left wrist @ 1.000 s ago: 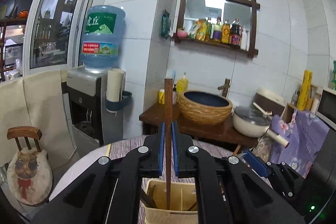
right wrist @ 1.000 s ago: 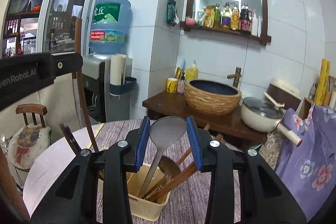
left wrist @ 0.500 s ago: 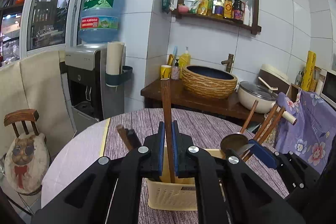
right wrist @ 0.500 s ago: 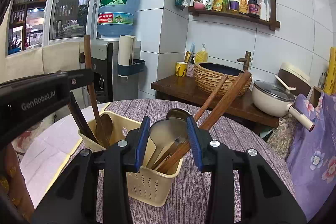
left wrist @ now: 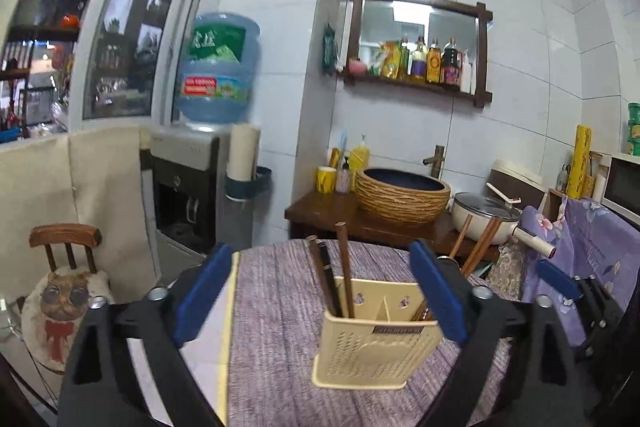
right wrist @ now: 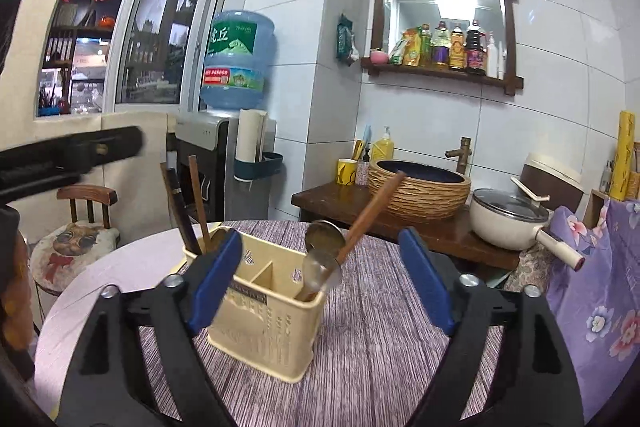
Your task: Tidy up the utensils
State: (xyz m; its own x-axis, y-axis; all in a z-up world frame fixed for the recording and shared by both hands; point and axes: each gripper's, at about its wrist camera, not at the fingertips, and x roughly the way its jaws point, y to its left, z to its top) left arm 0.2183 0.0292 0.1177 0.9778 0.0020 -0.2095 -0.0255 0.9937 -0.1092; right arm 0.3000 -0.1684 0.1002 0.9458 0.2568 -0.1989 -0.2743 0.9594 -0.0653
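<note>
White tiles back a round worktop (right wrist: 380, 359) under a striped purple cloth. On it stands a cream utensil caddy (right wrist: 266, 327) — dark chopsticks (left wrist: 340, 279) upright in its left compartment, wooden-handled ladles (right wrist: 324, 263) leaning in the right. Left claw (left wrist: 320, 295) and right claw (right wrist: 320, 283) have just been opening — both released, nothing between the pads.

Cream perforated caddy (right wrist: 276, 311) upright on purple cloth; wooden-handled utensils (right wrist: 192, 203) left compartment, metal ladles (right wrist: 320, 261) right, leaning.
</note>
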